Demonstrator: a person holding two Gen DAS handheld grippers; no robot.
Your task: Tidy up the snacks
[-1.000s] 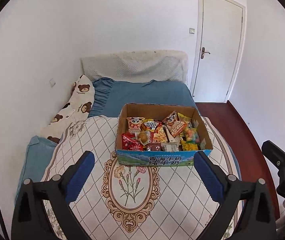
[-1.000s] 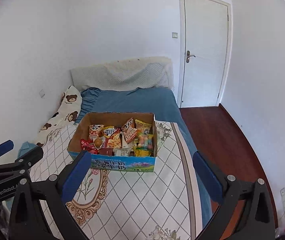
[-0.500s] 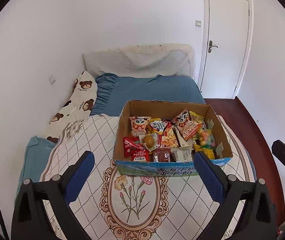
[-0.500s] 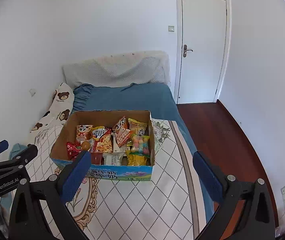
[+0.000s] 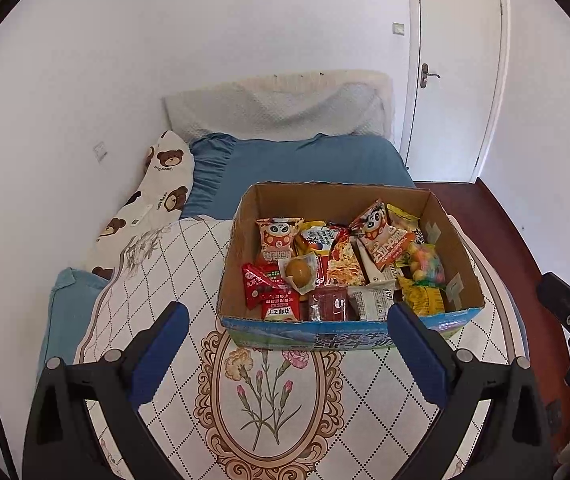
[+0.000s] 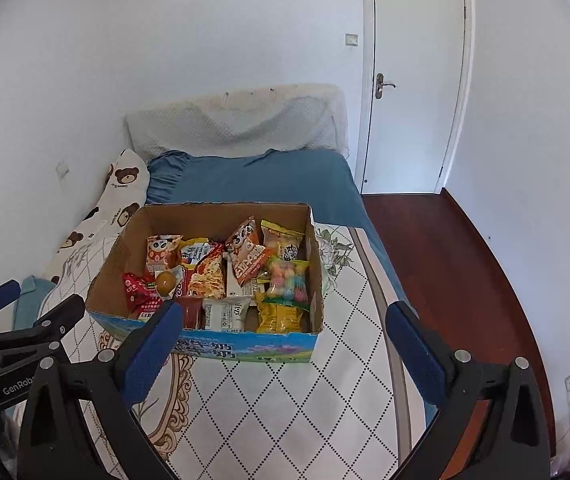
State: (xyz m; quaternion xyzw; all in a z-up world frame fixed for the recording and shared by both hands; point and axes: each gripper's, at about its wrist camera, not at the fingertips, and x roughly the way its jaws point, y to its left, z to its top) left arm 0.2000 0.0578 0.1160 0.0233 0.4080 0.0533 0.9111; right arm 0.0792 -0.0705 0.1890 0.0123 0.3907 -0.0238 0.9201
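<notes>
Cardboard box (image 5: 451,236) on quilt, packed with snack packets (image 5: 279,240), possibly sealed egg; both hand-held grippers wide open, empty.

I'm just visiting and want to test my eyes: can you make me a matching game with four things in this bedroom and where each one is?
Things:
1. snack box
2. bear pillow
3. door
4. left gripper

Places:
A. against the left wall
B. open, just in front of the box
C. on the patterned quilt
D. far right corner of the room

Pairs: 1-C, 2-A, 3-D, 4-B
</notes>
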